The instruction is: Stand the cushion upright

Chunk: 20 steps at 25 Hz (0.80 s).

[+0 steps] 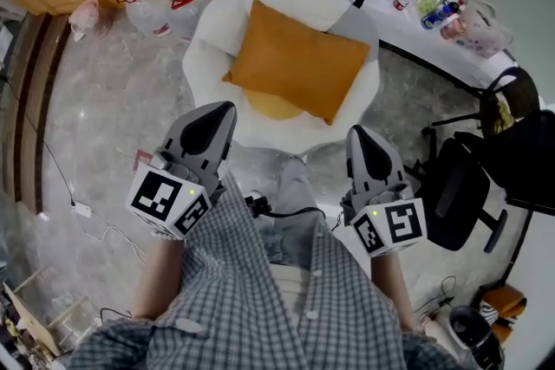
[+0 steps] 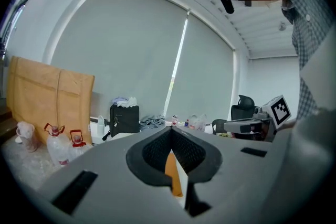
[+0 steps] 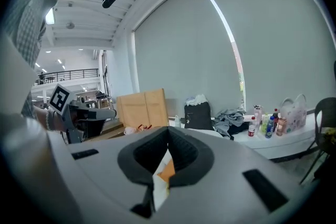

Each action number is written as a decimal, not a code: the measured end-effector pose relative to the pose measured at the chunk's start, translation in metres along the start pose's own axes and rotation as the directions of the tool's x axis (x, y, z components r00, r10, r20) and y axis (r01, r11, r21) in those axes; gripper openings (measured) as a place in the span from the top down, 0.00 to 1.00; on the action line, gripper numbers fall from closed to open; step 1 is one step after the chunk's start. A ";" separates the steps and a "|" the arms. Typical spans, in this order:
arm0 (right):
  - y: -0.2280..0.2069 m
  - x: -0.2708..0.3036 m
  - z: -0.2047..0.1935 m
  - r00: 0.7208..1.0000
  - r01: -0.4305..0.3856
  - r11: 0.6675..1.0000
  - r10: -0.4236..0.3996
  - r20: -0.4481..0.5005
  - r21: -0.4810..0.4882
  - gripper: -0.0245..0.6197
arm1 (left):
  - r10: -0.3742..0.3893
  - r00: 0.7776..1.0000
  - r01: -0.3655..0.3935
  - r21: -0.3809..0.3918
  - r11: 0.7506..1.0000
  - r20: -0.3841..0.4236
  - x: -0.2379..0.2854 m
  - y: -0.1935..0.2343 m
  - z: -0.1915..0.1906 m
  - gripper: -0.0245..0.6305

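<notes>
Two shut, empty tongs, left gripper (image 1: 224,110) and right gripper (image 1: 357,134), face the orange fabric cushion (image 1: 299,61) lying on the white padded armchair (image 1: 206,37); best open wide, then pinch opposite edges.

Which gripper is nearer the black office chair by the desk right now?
Right. The right gripper is just beside the black office chair, on its left in the head view; the left gripper is farther away, on the right gripper's other side.
</notes>
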State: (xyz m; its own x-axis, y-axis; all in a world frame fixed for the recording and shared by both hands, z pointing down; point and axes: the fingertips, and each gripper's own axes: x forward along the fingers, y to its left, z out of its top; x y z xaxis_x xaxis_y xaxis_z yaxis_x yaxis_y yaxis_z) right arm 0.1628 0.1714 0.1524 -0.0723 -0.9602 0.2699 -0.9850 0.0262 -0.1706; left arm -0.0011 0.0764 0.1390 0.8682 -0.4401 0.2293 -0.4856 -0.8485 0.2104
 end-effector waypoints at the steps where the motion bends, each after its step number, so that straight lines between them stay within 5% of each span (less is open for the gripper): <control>1: -0.008 0.007 0.002 1.000 -0.004 1.000 0.004 -0.003 0.003 0.96 | 0.010 1.000 -0.010 0.000 1.000 -0.008 0.008 0.002 -0.001 0.95; 12: -0.072 0.089 -0.016 0.985 -0.135 0.990 0.138 -0.106 0.040 0.96 | 0.235 0.964 -0.243 -0.048 0.969 -0.122 0.058 0.059 -0.037 0.95; 20: -0.082 0.147 -0.048 0.957 -0.220 0.971 0.233 -0.176 0.090 0.96 | 0.290 0.948 -0.309 -0.165 0.937 -0.132 0.083 0.088 -0.082 0.95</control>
State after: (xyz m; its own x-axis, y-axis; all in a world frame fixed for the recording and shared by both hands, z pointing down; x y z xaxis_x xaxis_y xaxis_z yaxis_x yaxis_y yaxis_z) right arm 0.2251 0.0412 0.2516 -0.3259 -0.8633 0.3852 -0.9269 0.2115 -0.3101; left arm 0.0200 -0.0107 0.2541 0.6686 -0.6242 0.4041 -0.7403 -0.6099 0.2828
